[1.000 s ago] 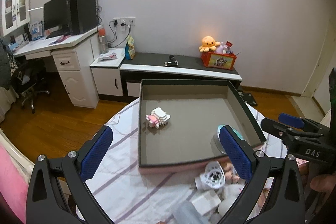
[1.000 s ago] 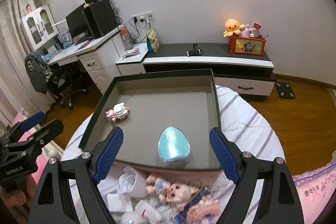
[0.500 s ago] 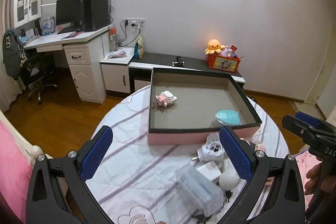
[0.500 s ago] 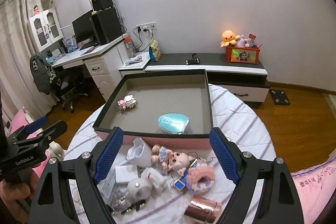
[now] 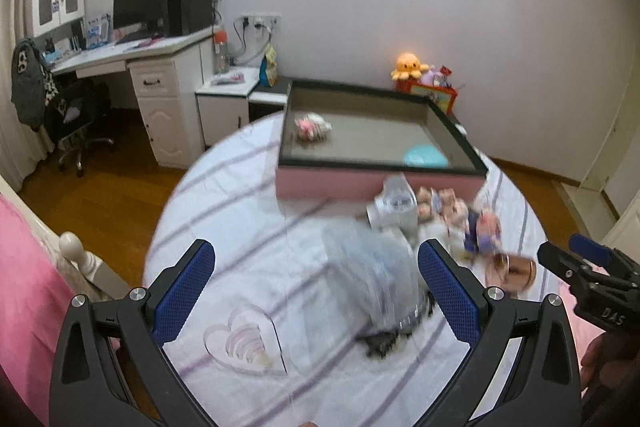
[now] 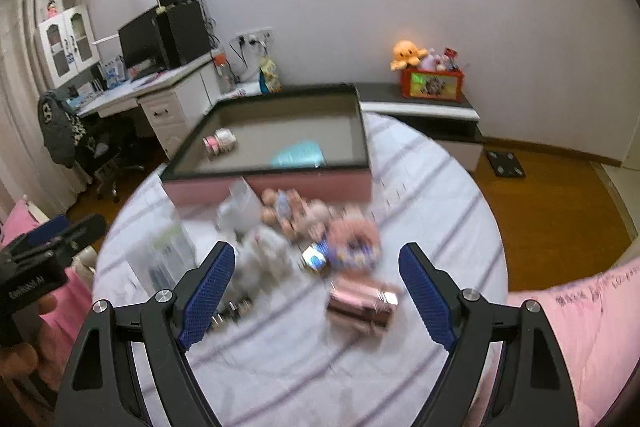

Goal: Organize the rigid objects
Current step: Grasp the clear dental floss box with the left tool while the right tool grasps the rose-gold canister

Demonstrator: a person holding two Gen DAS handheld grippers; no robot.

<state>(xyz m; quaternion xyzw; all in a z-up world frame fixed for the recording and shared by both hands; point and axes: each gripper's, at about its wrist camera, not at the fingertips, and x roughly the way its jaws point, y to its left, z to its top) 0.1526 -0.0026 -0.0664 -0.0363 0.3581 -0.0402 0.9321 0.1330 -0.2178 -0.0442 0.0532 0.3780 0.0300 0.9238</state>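
- Rigid objects: a blurred heap of small toys [image 6: 316, 227] lies on the round striped surface [image 6: 432, 195], just in front of the shallow pink box with dark rim [image 6: 280, 183].
- The box holds a turquoise egg-shaped case [image 6: 298, 155] and a small pink-white block toy [image 6: 220, 141].
- The left tool [image 5: 316, 287] and the right tool [image 6: 316, 287] stand wide apart, holding nothing.
- "DAS" is readable on the right tool's body.
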